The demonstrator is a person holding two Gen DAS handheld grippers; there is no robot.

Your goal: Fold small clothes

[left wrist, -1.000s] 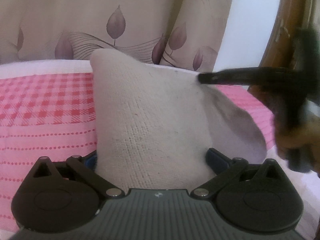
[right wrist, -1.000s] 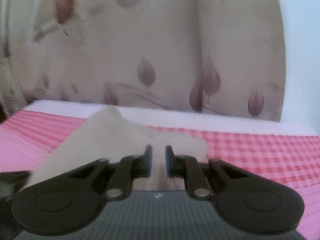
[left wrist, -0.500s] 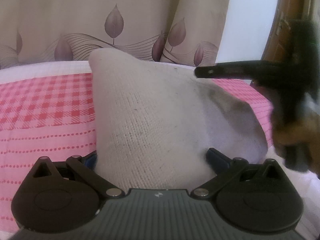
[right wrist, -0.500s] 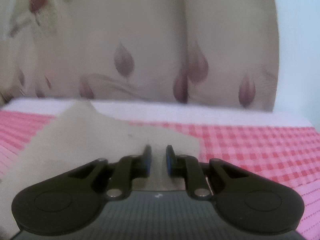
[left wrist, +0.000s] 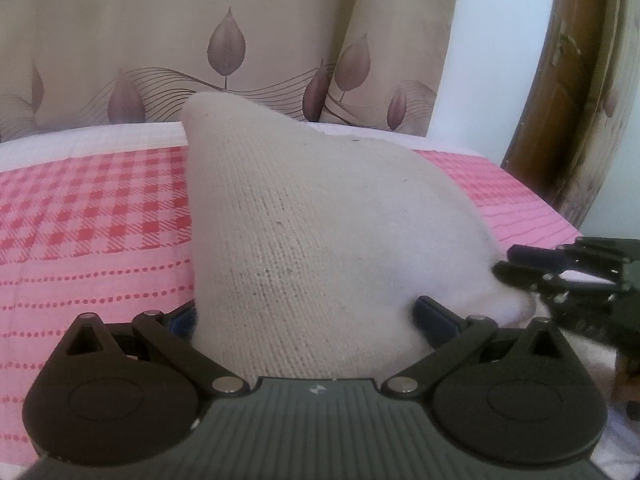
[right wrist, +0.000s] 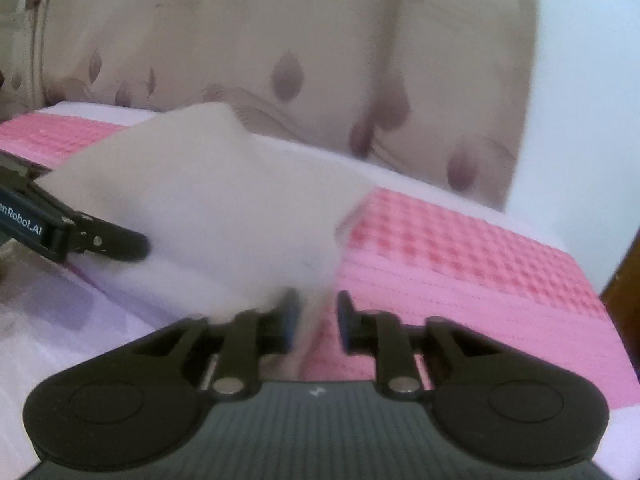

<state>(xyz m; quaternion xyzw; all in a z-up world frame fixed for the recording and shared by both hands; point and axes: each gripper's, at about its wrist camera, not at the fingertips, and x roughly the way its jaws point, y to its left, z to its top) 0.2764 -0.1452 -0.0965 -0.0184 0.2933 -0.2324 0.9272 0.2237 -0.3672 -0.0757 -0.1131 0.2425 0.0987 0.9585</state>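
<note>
Two views: both look across a bed toward a curtain.
Curtain point(left wrist: 224, 40): beige with leaf print; sharp in the left wrist view, blurred in the right.
Bed cover point(left wrist: 92, 216): pink, checked and dotted; a white strip runs along its far edge.
Door point(left wrist: 560, 92): brown wood, seen only in the left wrist view, at its right edge.
Sock point(left wrist: 320, 240): off-white knit, on the bed cover, humped up in a peak; knit weave shows only in the left view.
Left tool point(left wrist: 308, 316): jaws wide apart with the sock filling the gap; contact at the pads is hidden, so grip cannot be told.
Right tool point(right wrist: 316, 316): jaws have just been opening; a sock edge lies between them, unpressed, hence released.
</note>
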